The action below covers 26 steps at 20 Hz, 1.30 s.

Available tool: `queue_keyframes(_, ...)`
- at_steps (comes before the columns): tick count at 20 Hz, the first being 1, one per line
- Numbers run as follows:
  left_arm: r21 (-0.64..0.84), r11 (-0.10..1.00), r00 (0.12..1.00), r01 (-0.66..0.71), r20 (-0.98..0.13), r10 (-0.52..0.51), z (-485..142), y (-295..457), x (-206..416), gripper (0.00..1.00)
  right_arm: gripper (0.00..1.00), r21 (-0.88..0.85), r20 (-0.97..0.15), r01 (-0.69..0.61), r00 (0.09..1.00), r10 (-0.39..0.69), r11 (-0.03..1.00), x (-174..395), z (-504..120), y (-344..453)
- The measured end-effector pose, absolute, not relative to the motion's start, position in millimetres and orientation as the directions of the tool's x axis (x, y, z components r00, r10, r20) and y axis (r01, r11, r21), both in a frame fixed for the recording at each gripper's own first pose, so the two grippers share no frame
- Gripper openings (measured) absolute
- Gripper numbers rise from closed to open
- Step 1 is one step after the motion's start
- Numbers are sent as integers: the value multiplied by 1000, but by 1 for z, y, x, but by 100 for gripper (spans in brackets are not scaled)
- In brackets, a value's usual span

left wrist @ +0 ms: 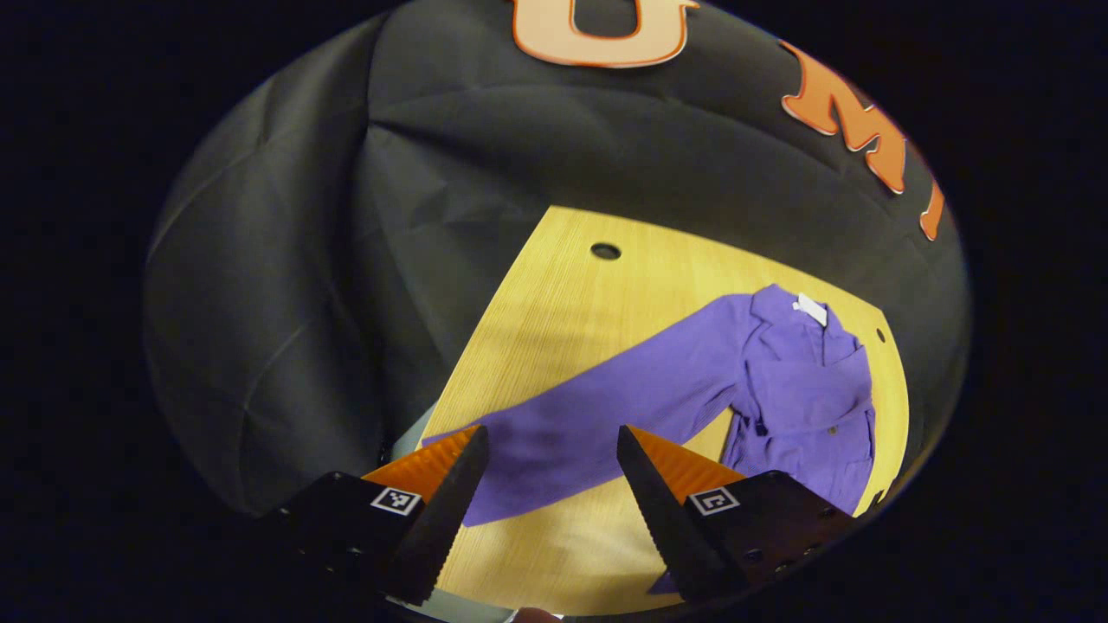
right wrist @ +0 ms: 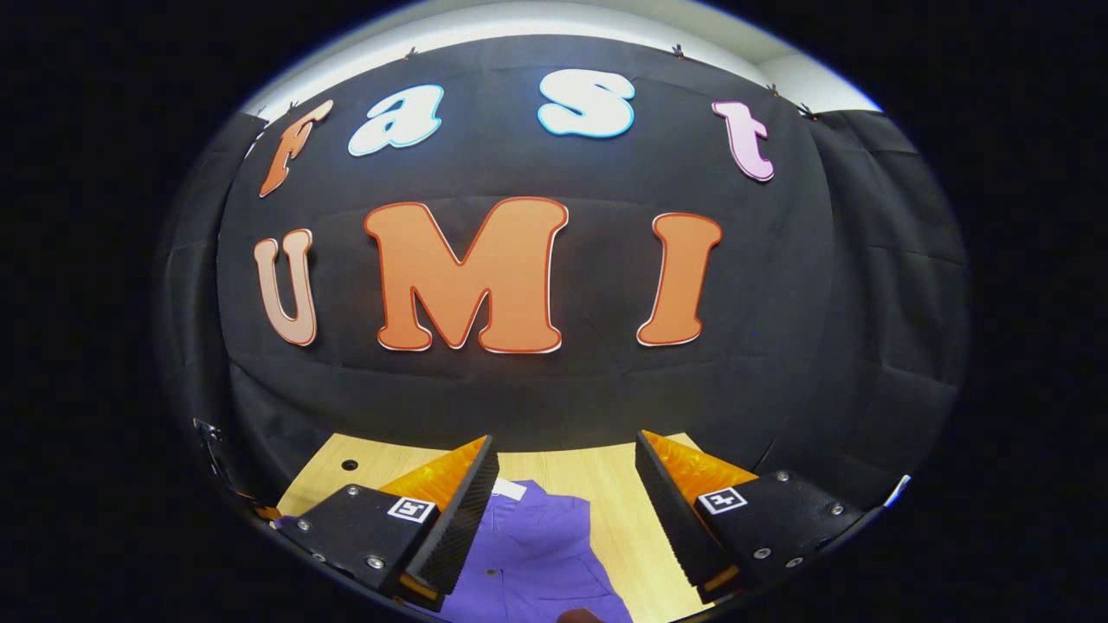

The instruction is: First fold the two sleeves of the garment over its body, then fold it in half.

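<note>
purple button-front garment [left wrist: 805, 389] lies flat on the pale wooden table [left wrist: 554, 294], one long sleeve [left wrist: 597, 407] stretched out sideways. left gripper [left wrist: 551, 441] hovers above the sleeve end, fingers apart. right gripper [right wrist: 567, 450] hangs over the body, fingers apart, empty.

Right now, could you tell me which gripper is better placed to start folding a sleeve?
Probably the left gripper: open, with the outstretched sleeve between its fingers. The right gripper, also open, faces the garment's collar.
</note>
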<state>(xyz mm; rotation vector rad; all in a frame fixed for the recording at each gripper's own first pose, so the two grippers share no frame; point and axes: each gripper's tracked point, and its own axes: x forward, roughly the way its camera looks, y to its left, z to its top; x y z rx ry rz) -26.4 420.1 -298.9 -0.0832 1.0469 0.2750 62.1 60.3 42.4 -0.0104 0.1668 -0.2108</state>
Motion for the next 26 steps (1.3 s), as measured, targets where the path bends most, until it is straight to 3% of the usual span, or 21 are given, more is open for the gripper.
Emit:
queue_keyframes(4,69,927,323,-368,-926,197,-340,430,-43,97,94,-121,-102,210,970,-223,970,43,54,41)
queue_keyframes(13,82,876,125,-475,-979,159,-385,452,-79,98,94,-150,-49,277,957,-287,949,1,85,-24)
queue_keyframes(20,77,849,54,-522,-991,123,-405,457,-84,98,94,-225,4,337,939,-345,914,-32,115,-57)
queue_keyframes(26,112,835,34,-539,-987,155,-413,462,-81,95,93,-284,46,423,902,-429,860,-69,160,-94)
